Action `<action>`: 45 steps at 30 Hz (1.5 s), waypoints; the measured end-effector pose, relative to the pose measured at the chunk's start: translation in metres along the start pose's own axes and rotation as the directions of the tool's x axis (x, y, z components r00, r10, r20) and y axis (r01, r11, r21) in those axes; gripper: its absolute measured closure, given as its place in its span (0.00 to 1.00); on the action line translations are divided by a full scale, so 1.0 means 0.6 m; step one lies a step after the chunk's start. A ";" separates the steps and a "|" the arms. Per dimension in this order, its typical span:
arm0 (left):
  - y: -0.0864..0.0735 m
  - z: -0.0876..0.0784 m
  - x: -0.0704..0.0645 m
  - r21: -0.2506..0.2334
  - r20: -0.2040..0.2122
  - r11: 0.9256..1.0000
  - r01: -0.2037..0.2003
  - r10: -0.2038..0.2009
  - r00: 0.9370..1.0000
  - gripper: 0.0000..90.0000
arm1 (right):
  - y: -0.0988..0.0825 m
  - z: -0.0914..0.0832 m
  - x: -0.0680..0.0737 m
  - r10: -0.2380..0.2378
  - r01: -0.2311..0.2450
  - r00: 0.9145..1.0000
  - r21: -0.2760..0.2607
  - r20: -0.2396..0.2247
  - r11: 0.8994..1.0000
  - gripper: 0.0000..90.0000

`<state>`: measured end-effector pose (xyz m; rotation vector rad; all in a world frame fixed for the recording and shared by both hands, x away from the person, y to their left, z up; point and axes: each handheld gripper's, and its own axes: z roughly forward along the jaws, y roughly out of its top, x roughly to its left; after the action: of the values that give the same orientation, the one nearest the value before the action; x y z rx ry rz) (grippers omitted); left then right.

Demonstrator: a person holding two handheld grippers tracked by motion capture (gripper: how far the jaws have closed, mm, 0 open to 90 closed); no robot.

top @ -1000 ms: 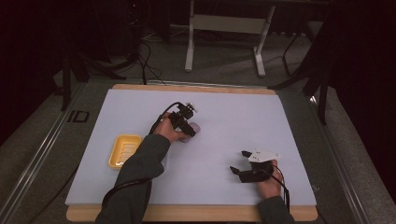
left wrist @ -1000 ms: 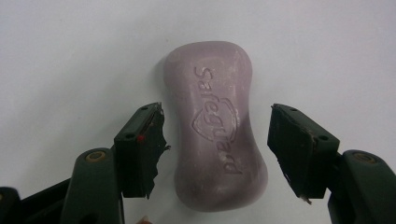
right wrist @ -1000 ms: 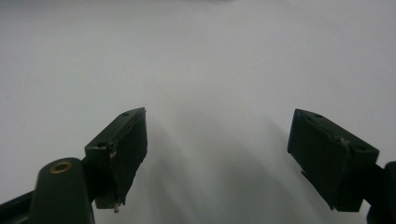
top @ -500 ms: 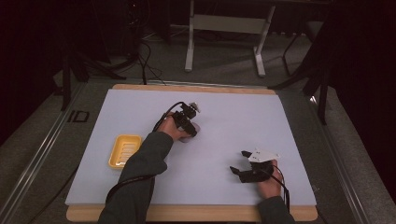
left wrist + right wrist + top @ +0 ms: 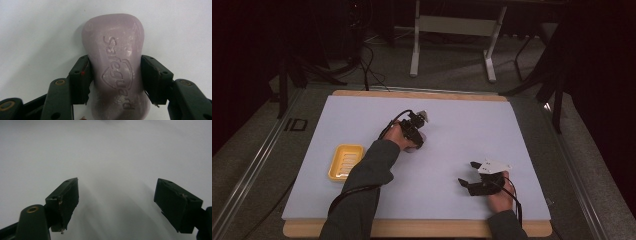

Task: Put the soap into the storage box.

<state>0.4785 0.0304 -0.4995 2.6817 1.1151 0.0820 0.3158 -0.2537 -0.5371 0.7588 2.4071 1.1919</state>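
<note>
Left hand-held gripper [image 5: 115,80] has just been closing its jaws, and both pads now press the sides of a pale lilac soap bar [image 5: 116,70] lying flat mid-tabletop [image 5: 462,125]. Right hand-held gripper [image 5: 116,205] rests near the front edge, jaws apart. Yellow soap dish [image 5: 345,162] sits at the left.

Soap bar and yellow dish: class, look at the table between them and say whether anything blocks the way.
Nothing visible does. The left hand-held gripper has just been closing, its pads against the sides of the soap bar. From there to the yellow soap dish, the white table cover lies bare.
</note>
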 end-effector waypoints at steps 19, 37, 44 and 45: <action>0.018 0.002 -0.008 0.077 -0.036 0.997 -0.014 0.017 0.999 0.54 | 0.001 0.001 0.000 -0.001 0.001 1.000 0.006 -0.001 1.000 0.22; -0.003 -0.011 -0.004 0.059 -0.052 0.998 -0.020 0.023 0.998 0.55 | 0.000 0.001 0.000 -0.001 0.001 1.000 0.005 -0.001 1.000 0.22; -0.008 -0.026 -0.004 0.044 -0.056 0.999 -0.011 0.013 0.998 0.55 | 0.000 0.001 0.000 -0.001 0.001 1.000 0.005 0.000 1.000 0.22; -0.009 -0.029 -0.005 0.040 -0.055 0.999 -0.009 0.011 0.998 0.55 | 0.000 0.001 0.000 -0.001 0.001 1.000 0.005 0.000 1.000 0.22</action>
<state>0.4704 0.0352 -0.4840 2.7362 1.1308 0.1373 0.3160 -0.2532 -0.5372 0.7588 2.4109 1.1858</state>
